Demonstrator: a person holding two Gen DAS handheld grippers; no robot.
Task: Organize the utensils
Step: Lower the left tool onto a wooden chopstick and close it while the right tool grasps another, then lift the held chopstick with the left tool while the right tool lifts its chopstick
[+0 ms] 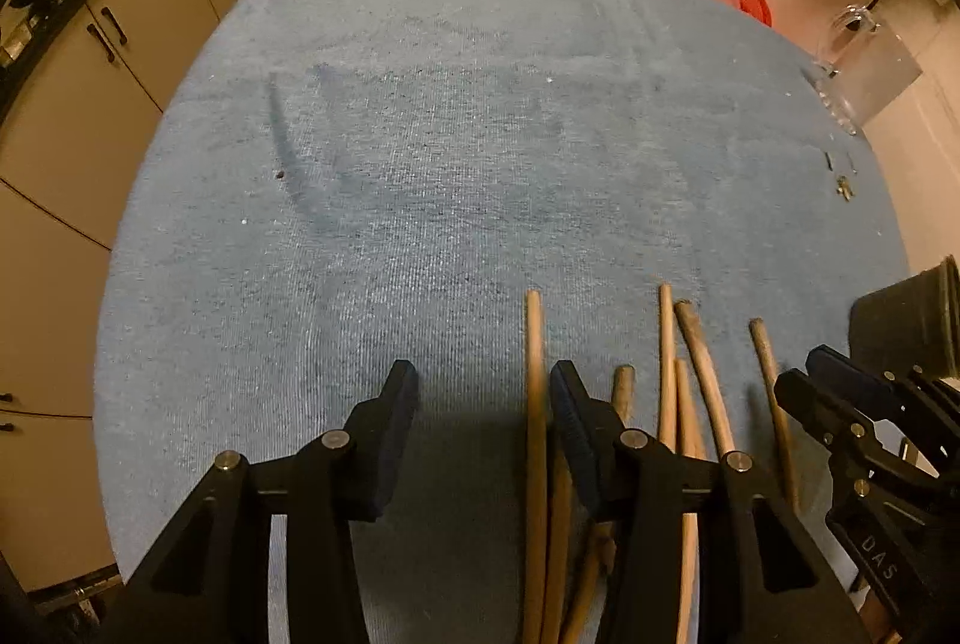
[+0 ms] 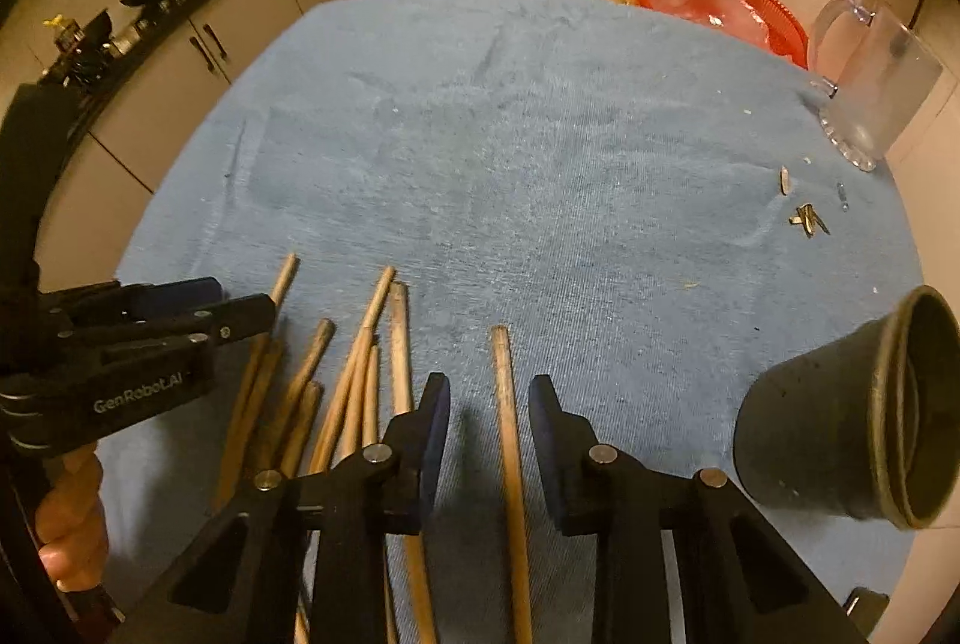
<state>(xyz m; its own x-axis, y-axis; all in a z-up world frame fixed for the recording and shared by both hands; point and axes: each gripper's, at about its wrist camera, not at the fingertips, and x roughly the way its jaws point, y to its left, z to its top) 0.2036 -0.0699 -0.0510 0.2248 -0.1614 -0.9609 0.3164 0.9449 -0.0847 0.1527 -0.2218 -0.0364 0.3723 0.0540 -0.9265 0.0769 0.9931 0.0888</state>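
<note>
On the blue-covered tabletop point(image 2: 540, 134), a bundle of wooden sticks point(image 2: 354, 380) lies at the near edge. Both grippers point steeply down. The left gripper point(image 1: 483, 392) stands parted with one stick point(image 1: 534, 404) just inside its right finger, unpinched. The right gripper point(image 2: 489, 404) straddles a single stick point(image 2: 507, 404), pads not touching it. A dark cup point(image 2: 840, 416) lies tipped to the right.

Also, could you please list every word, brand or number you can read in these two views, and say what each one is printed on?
"GenRobot.AI": on the side of the left claw, seen from the right wrist camera.
"DAS": on the body of the right claw, seen from the left wrist camera; possibly part of a longer word.
No readable text on the wooden chopsticks, dark cup, red basket or glass pitcher.
</note>
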